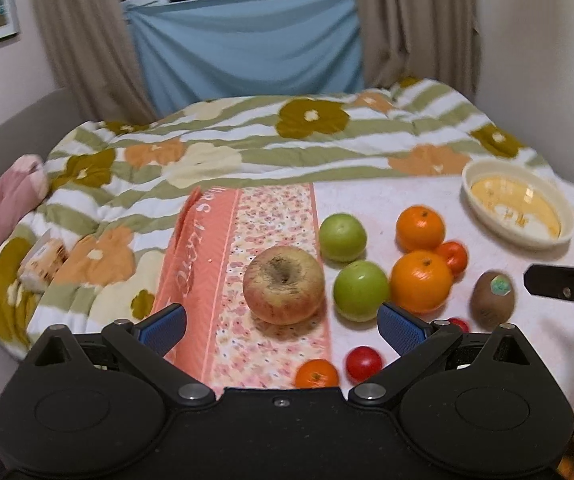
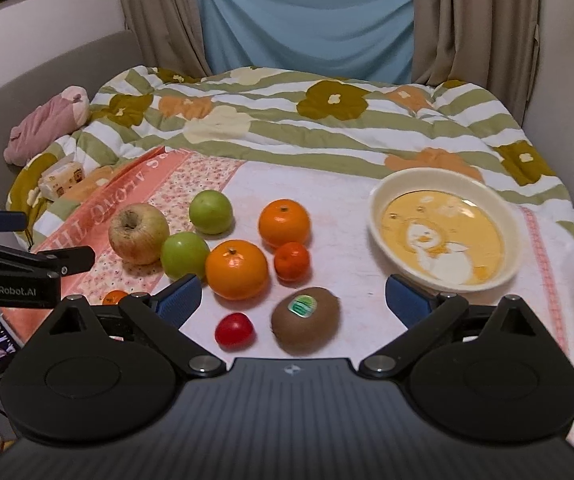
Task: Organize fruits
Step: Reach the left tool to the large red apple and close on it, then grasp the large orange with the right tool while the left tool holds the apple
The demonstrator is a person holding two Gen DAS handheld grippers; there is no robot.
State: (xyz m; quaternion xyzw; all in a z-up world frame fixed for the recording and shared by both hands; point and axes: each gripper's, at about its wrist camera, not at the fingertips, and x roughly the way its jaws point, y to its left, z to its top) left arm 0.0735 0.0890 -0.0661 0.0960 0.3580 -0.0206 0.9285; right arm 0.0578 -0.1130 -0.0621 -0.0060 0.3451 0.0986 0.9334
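Left wrist view: the left gripper (image 1: 282, 326) sits at the bottom centre with its jaws spread wide and nothing between them. Just above the gap, a yellow-red apple (image 1: 283, 285) rests on a pink floral towel (image 1: 275, 216) spread over the striped quilt (image 1: 247, 136). To its right two green apples (image 1: 361, 291) lie one behind the other, then two oranges (image 1: 421, 281) with a small mandarin (image 1: 453, 257) tucked between them. A kiwi (image 1: 492, 295) with a green sticker lies at the right. Low in the frame, a second mandarin (image 1: 317, 374) and a tomato (image 1: 363, 363) sit near the gripper body. The bowl (image 1: 567, 210) stands at upper right, holding no fruit. The right gripper (image 1: 559, 280) enters at the right edge.

In the right wrist view, the right gripper (image 2: 293, 305) is likewise wide and holds nothing; kiwi (image 2: 306, 320) and tomato (image 2: 234, 330) lie just above its gap, not touched. The bowl (image 2: 379, 216), printed yellow inside, is at right of centre, well apart from the fruit cluster. At the left edge is the left gripper (image 2: 39, 240), near the apple (image 2: 139, 233).
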